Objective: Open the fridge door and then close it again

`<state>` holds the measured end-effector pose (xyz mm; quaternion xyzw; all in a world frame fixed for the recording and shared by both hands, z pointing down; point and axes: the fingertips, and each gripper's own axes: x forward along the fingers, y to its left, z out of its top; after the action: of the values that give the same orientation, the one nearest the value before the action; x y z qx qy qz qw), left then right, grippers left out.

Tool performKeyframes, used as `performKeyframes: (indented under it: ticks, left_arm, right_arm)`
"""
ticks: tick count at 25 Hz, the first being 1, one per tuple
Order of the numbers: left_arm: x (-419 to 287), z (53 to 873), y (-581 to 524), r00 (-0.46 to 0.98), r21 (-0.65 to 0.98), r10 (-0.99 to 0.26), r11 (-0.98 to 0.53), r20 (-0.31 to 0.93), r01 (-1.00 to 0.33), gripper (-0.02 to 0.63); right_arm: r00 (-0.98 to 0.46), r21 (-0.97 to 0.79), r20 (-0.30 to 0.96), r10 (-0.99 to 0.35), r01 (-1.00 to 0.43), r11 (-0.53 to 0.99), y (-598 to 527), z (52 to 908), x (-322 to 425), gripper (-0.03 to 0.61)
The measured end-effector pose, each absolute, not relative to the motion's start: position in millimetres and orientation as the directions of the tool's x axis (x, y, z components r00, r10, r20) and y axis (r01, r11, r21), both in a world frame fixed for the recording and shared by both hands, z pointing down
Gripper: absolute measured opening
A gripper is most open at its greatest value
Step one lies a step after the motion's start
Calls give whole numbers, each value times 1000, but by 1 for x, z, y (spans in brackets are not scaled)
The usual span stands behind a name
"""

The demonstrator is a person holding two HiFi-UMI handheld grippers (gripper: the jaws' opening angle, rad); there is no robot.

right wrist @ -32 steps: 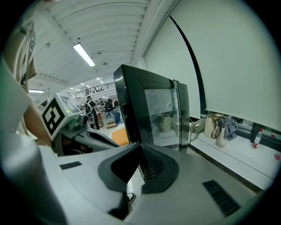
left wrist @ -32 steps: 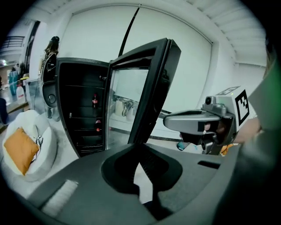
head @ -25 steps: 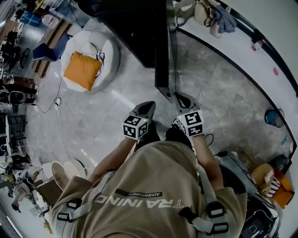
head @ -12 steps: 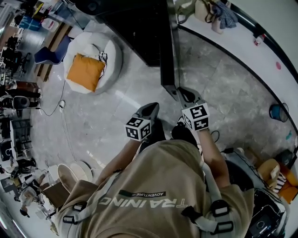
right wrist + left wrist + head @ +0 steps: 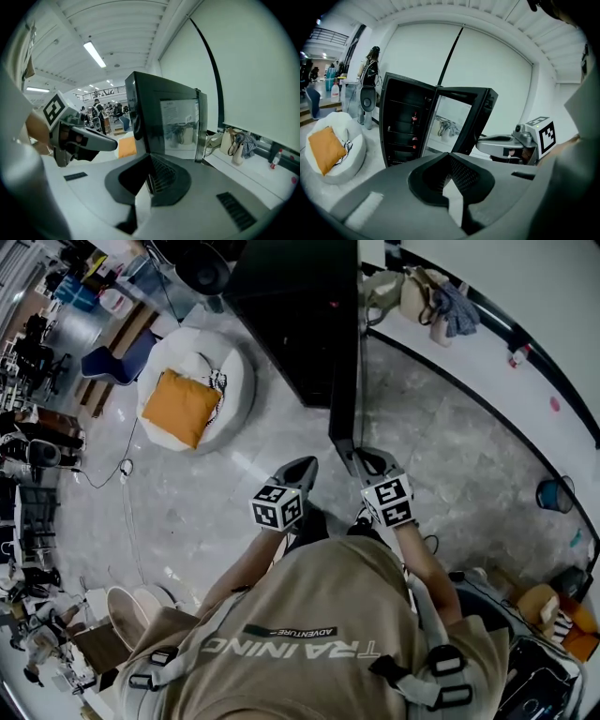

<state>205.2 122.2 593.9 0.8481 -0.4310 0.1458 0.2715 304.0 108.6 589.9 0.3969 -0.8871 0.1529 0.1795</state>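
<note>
A black fridge (image 5: 286,315) stands ahead with its glass door (image 5: 345,352) swung open, edge-on in the head view. In the left gripper view the fridge interior (image 5: 401,126) shows dark shelves with a few bottles (image 5: 414,117), and the door (image 5: 464,122) stands out at an angle. My right gripper (image 5: 349,454) is shut, its tip at the door's free edge; the left gripper view also shows that right gripper (image 5: 483,139) against that edge. My left gripper (image 5: 305,463) is shut on nothing, just left of the door.
A white beanbag with an orange cushion (image 5: 183,407) lies on the floor left of the fridge. Bags (image 5: 427,296) sit on a ledge along the right wall, and a blue bin (image 5: 553,495) stands farther right. Cluttered desks fill the far left.
The head view has shifted so more of the fridge top shows. Both grippers stay by the door's free edge, the right one keeping to it.
</note>
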Motion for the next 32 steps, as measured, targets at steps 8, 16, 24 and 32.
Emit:
performKeyframes:
  ticks: [8, 16, 24, 32]
  left_arm:
    - [159, 590, 110, 556, 347, -675, -435, 484, -831, 0]
    - [116, 595, 87, 545, 362, -680, -410, 490, -837, 0]
    - [73, 599, 58, 553, 363, -676, -420, 487, -832, 0]
    - [39, 601, 24, 573, 369, -668, -439, 475, -819, 0]
  right_arm:
    - [-649, -147, 457, -608, -729, 669, 105, 587, 273, -5]
    - [-670, -167, 460, -582, -709, 685, 93, 588, 231, -5]
    - [-689, -194, 458, -562, -695, 693, 76, 588, 177, -5]
    - [-697, -192, 455, -554, -684, 703, 49, 589, 137, -5]
